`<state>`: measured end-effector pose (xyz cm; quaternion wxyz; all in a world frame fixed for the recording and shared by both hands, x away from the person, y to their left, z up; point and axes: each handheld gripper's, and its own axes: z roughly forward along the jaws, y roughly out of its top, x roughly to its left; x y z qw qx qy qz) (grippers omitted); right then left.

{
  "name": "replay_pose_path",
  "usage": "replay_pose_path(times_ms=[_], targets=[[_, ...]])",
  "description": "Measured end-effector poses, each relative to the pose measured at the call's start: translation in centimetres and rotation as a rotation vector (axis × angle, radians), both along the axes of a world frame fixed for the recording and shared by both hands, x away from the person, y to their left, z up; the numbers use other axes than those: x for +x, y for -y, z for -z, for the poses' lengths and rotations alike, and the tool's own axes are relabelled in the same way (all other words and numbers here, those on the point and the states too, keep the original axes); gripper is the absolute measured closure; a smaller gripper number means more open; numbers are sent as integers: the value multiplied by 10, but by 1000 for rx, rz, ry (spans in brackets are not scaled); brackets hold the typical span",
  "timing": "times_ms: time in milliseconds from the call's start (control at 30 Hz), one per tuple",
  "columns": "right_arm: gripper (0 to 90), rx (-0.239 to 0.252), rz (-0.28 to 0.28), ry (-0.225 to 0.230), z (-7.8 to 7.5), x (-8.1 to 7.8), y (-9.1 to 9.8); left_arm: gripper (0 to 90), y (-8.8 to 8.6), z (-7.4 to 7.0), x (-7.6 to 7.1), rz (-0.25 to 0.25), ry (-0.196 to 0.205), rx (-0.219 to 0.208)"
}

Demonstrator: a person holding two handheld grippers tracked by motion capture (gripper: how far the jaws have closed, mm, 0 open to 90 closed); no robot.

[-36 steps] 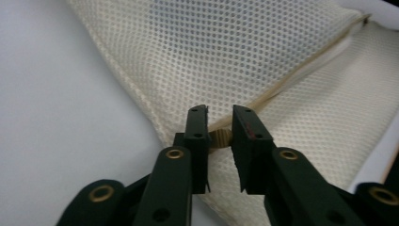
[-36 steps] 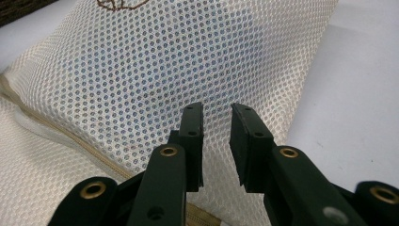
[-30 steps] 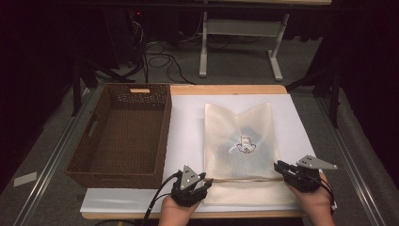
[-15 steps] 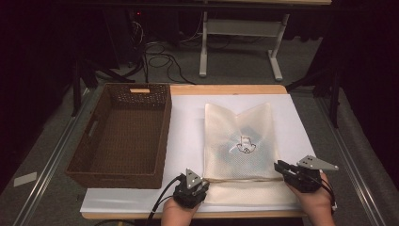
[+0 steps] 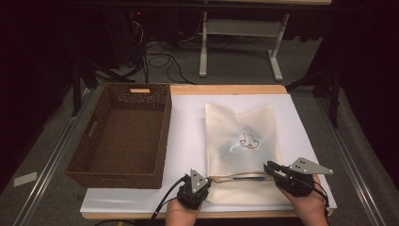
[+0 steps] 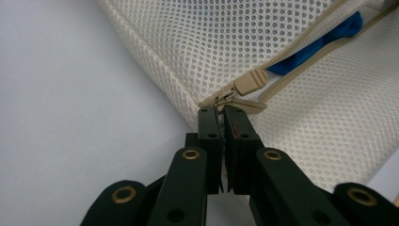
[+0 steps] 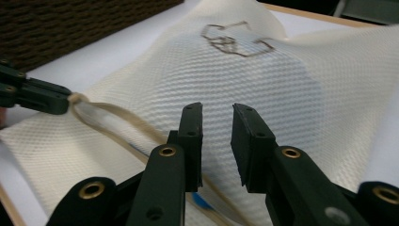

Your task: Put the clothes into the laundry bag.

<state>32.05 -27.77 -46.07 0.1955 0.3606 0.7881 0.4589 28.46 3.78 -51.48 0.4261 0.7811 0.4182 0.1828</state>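
High view: beside the wicker basket [image 5: 120, 136], our left gripper [image 5: 203, 184], jaws just closed, pinches the mesh bag [image 5: 242, 141] at its zipper end [image 6: 221, 98]; our right gripper [image 5: 269, 168] hovers narrowly parted, empty. Next, we judge, it must catch the zipper pull [image 6: 250, 82]

Probably a lab: floor cables [image 5: 157, 59], dark curtains [image 5: 42, 70].

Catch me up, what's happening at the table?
A person works a cream mesh zip bag lying on the white sheet. The left hand-held gripper has just closed on the bag's corner by the zipper pull. The right hand-held gripper hovers over the mesh with a gap between its jaws. The wicker basket stands alongside.
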Motion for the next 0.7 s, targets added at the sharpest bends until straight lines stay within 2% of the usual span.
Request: replay_pose_path(times_ms=[33, 333, 600, 700], targets=[[748, 0, -9, 4, -1, -1, -3, 861, 1, 0, -1, 3, 11, 10], [747, -6, -96, 23, -6, -9, -33, 858, 2, 1, 1, 8, 3, 14], [747, -11, -148, 13, -8, -9, -58, 856, 2, 1, 1, 10, 8, 19], [747, -29, -165, 6, -6, -7, -66, 856, 2, 1, 1, 8, 8, 20]])
